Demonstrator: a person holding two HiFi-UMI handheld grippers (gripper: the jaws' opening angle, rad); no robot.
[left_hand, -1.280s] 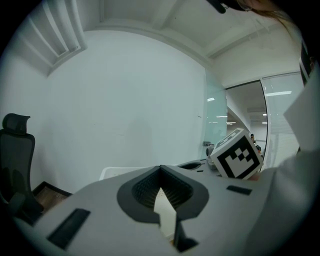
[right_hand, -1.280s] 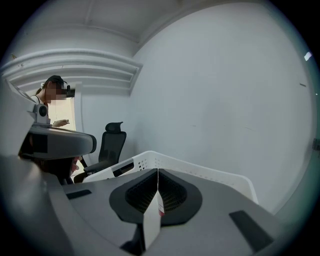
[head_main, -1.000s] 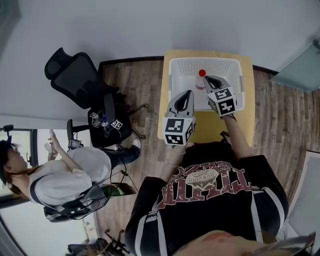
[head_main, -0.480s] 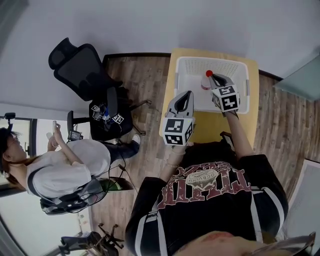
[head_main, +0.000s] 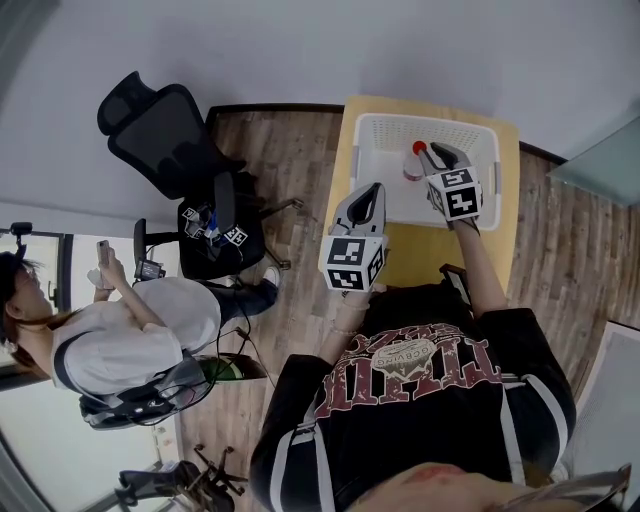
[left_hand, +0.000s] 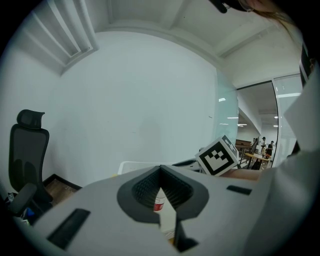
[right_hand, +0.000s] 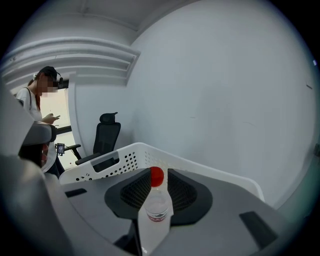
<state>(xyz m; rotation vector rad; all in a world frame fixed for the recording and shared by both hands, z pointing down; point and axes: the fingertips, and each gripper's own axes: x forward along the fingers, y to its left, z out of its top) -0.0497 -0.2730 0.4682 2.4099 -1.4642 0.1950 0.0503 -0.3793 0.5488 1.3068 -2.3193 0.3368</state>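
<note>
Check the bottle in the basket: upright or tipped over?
Upright. The right gripper view shows the bottle standing inside the white basket, with its red cap on top.

A small pale-yellow table (head_main: 418, 254) stands in the upper right of the head view, pushed up against the white wall. Directly on it sits a white basket (head_main: 372, 128) with perforated walls, covering most of the far end of the top. The table stands on a wood-plank floor (head_main: 290, 150), and a black office chair (head_main: 160, 130) stands on that floor at the upper left.
</note>
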